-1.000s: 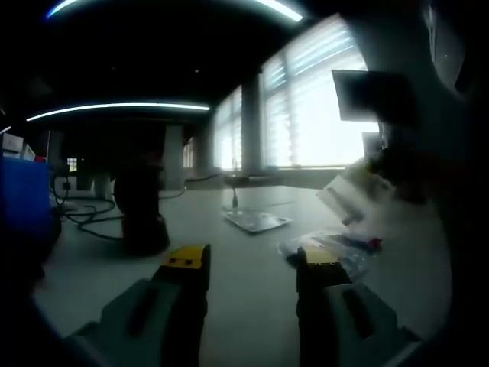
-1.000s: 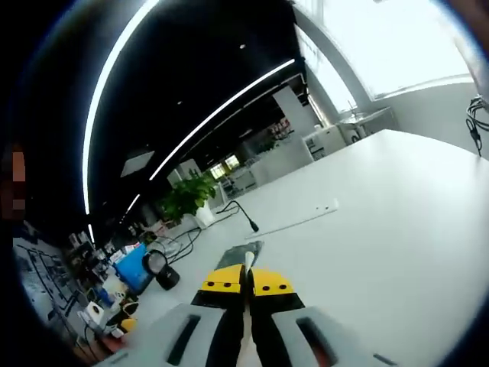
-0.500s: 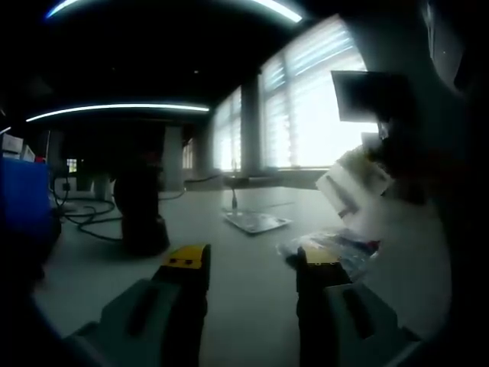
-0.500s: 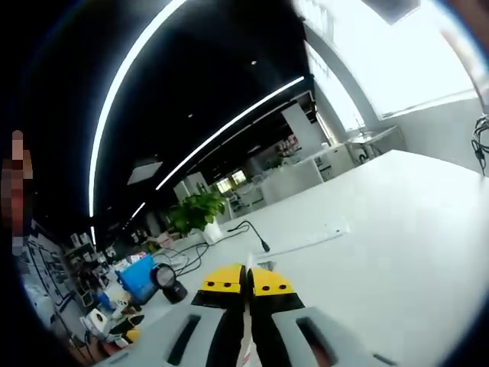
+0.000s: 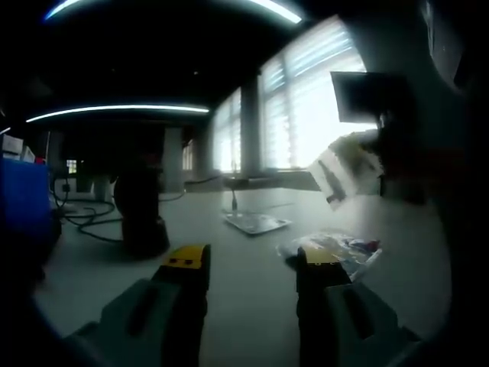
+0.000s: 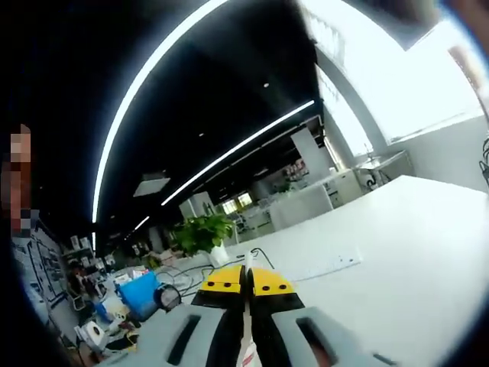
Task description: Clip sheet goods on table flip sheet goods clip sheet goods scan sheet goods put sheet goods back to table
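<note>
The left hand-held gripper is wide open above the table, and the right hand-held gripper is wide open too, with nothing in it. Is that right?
Not quite. The left hand-held gripper is open above the table, as the left gripper view shows. But in the right gripper view the right hand-held gripper is shut, its jaws pressed together on a thin white sheet.

Table [image 5: 252,306] smooth matt; packets [image 5: 336,251] glossy clear plastic; claw tips yellow plastic.

An open-plan office: long ceiling light strips [image 6: 229,153] at upper centre, white benches [image 6: 397,252] at right, a potted plant [image 6: 202,232] centre-left, blinded windows [image 5: 306,115].
</note>
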Action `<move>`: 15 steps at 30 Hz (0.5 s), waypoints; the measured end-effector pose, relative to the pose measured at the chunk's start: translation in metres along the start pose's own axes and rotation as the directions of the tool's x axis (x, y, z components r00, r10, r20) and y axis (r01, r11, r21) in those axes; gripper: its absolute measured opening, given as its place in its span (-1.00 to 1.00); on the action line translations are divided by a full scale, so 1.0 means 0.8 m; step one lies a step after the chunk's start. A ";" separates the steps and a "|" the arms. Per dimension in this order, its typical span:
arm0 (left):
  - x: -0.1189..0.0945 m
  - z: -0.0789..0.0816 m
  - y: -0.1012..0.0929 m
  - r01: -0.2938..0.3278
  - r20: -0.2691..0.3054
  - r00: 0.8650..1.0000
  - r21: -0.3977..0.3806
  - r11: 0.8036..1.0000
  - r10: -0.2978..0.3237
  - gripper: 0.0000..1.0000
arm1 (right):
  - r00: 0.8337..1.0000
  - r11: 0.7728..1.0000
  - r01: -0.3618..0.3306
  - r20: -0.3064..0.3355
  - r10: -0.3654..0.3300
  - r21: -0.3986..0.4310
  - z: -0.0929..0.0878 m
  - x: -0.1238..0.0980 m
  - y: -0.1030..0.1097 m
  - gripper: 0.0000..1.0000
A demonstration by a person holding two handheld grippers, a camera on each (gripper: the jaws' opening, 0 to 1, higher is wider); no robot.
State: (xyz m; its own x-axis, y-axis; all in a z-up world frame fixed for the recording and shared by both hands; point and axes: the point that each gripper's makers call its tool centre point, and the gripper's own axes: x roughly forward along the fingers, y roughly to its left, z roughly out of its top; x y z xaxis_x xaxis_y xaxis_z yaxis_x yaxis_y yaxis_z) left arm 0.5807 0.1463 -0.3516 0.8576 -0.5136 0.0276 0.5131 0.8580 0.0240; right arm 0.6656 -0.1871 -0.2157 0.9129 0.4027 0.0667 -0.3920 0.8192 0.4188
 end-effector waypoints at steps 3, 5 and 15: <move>0.000 0.001 0.000 -0.001 0.002 1.000 0.002 1.000 0.001 -0.24 | 1.000 1.000 -0.012 0.011 0.012 0.008 0.003 0.007 0.004 -1.00; 0.000 0.001 0.001 -0.002 0.004 1.000 0.000 1.000 0.002 -0.24 | 1.000 1.000 -0.018 0.020 0.018 0.006 0.005 0.011 0.008 -1.00; 0.002 -0.003 -0.008 0.020 -0.013 1.000 0.026 0.999 -0.019 -0.24 | 0.997 0.998 -0.038 0.073 0.034 0.048 0.014 0.018 0.016 -1.00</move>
State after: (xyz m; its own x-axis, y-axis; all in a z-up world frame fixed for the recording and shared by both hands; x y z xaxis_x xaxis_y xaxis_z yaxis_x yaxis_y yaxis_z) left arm 0.5786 0.1402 -0.3543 0.8479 -0.5299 0.0137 0.5287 0.8473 0.0507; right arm 0.6749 -0.1753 -0.1994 0.9047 0.3999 0.1468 -0.4205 0.7827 0.4589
